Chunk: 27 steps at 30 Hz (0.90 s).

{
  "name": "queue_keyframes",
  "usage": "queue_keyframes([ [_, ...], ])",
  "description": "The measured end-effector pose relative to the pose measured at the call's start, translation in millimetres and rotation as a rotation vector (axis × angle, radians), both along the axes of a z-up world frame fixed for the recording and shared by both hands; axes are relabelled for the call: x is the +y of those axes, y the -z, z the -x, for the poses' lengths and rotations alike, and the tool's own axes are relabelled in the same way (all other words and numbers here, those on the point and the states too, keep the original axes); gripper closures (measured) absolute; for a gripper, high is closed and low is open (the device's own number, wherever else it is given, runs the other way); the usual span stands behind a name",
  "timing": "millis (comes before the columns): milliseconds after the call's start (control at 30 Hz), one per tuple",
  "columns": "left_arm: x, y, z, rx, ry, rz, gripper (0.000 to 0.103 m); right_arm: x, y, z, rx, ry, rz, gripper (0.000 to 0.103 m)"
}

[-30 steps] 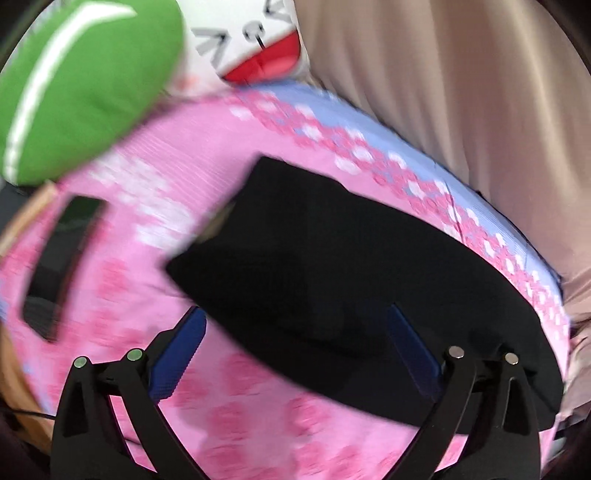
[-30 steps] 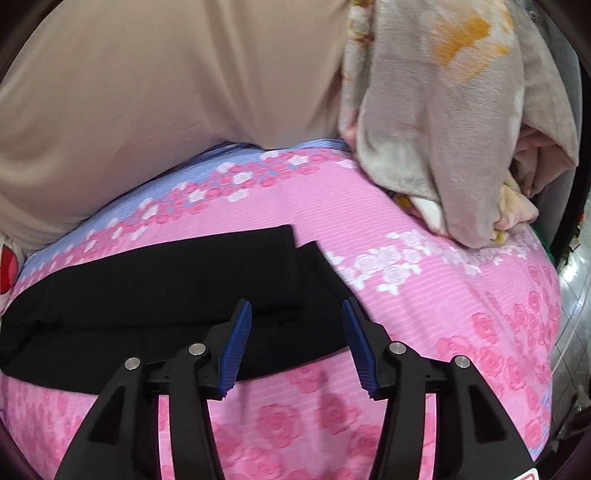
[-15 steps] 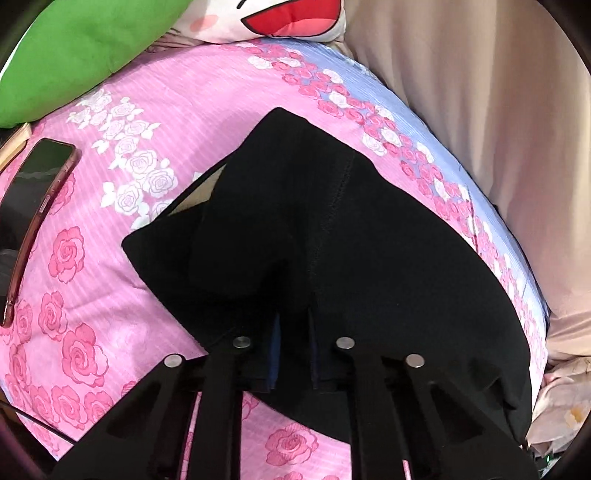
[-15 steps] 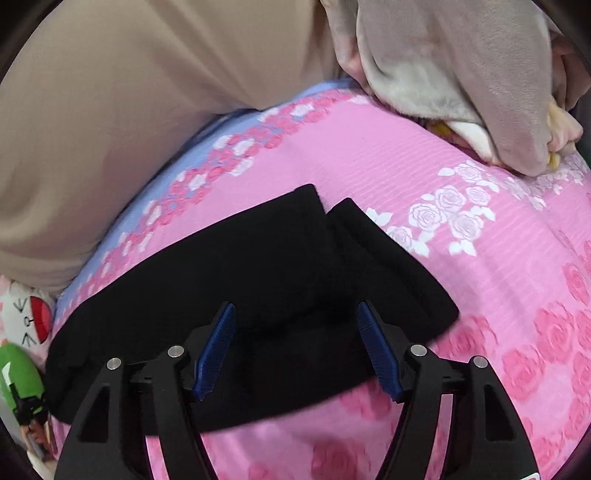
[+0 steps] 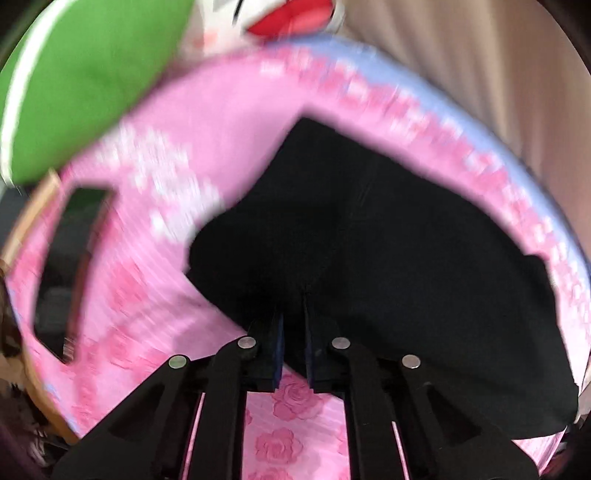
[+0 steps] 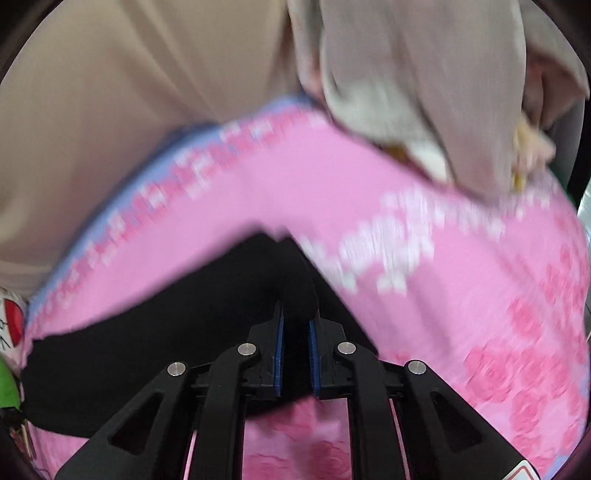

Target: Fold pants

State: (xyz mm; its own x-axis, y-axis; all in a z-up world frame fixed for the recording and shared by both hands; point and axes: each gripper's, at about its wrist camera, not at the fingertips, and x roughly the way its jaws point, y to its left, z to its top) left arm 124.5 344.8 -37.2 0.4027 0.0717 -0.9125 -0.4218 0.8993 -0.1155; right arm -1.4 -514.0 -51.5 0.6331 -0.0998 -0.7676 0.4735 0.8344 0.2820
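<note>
Black pants [image 5: 388, 240] lie flat on a pink rose-print bedsheet [image 5: 221, 129]. In the left wrist view my left gripper [image 5: 293, 306] is shut on the near edge of the pants, with black cloth pinched between its blue pads. The right wrist view shows the leg end of the pants [image 6: 166, 332] on the same sheet [image 6: 424, 295]. My right gripper [image 6: 295, 314] has its jaws closing, and a fold of the black cloth sits pressed between the pads. Both views are blurred.
A dark phone [image 5: 70, 258] lies on the sheet at the left, near the bed's edge. A green pillow [image 5: 85, 74] and a white cartoon cushion [image 5: 288, 18] sit at the far end. A beige curtain [image 6: 129, 92] hangs behind, beside a heaped blanket [image 6: 424, 74].
The left jaws went from wide apart to shut on the pants' near edge. The right jaws, apart half a second ago, have come together on the leg end. Both views now blur.
</note>
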Motion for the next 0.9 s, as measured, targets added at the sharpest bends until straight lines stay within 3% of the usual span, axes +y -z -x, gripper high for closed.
queue_keyframes([
  [100,-6.0,-17.6,12.9,-0.034,-0.006,-0.052,0.084,5.1,-0.1,16.8,-0.043,0.008,0.012,0.083],
  [133,-7.8,-23.8,17.6,-0.04,-0.003,-0.065,0.078,6.7,-5.1,21.8,-0.042,0.014,0.033,0.079],
  [167,-9.6,-31.2,23.7,-0.049,0.001,-0.086,0.065,7.7,-9.6,26.8,-0.044,0.019,0.059,0.078],
  [233,-18.1,-49.1,38.8,-0.076,-0.009,-0.171,0.048,6.3,-23.6,41.1,-0.049,0.051,0.125,0.063],
  [267,-21.4,-54.9,44.1,-0.085,-0.01,-0.198,0.044,4.7,-28.5,47.3,-0.061,0.063,0.131,0.059],
  [367,-38.7,-73.5,59.9,-0.139,0.01,-0.215,0.043,2.4,-44.2,58.0,-0.112,0.066,0.116,0.051],
  [467,-73.6,-80.4,59.5,-0.179,0.078,-0.18,0.035,9.8,-50.3,35.6,-0.101,0.006,0.121,0.049],
  [600,-131.6,-70.4,48.0,-0.196,0.166,-0.215,0.031,28.7,-47.9,-11.6,-0.039,-0.1,0.211,0.033],
  [667,-153.5,-61.9,45.5,-0.191,0.208,-0.223,0.026,27.1,-37.1,-35.5,0.02,-0.097,0.284,0.032],
  [700,-163.7,-56.8,44.1,-0.188,0.221,-0.224,0.026,22.0,-29.3,-45.3,0.049,-0.104,0.276,0.033],
  [767,-174.8,-48.3,40.4,-0.178,0.232,-0.235,0.026,10.7,-10.9,-58.9,0.098,-0.123,0.217,0.08],
  [833,-179.0,-43.2,36.7,-0.162,0.234,-0.249,0.026,11.0,-22.2,-47.6,0.052,-0.115,0.209,0.097],
  [900,-181.1,-40.0,33.8,-0.155,0.232,-0.266,0.026,13.0,-50.4,-21.1,-0.048,-0.09,0.245,0.099],
])
